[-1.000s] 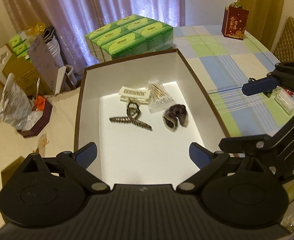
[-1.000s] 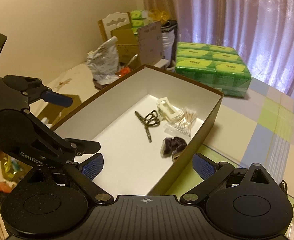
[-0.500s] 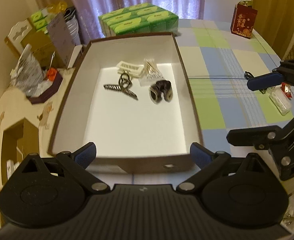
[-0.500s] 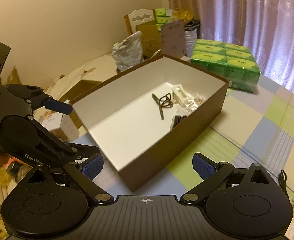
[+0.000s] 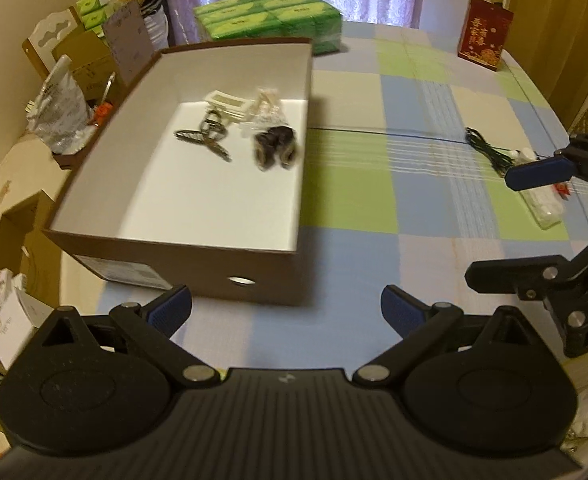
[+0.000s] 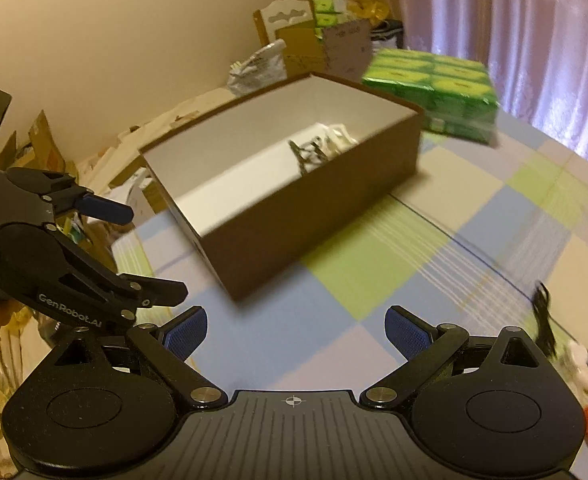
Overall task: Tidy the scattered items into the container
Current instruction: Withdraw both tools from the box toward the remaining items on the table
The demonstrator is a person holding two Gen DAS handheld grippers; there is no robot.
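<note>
Both the left gripper [image 5: 285, 312] and right gripper [image 6: 296, 332] gape empty, while at three o'clock of the cardboard box [image 5: 197, 268] the thin black cable [image 5: 488, 150] looks light and floppy, best pinched at its bunched middle.

1 box [image 5: 181, 256], 4 items inside
</note>
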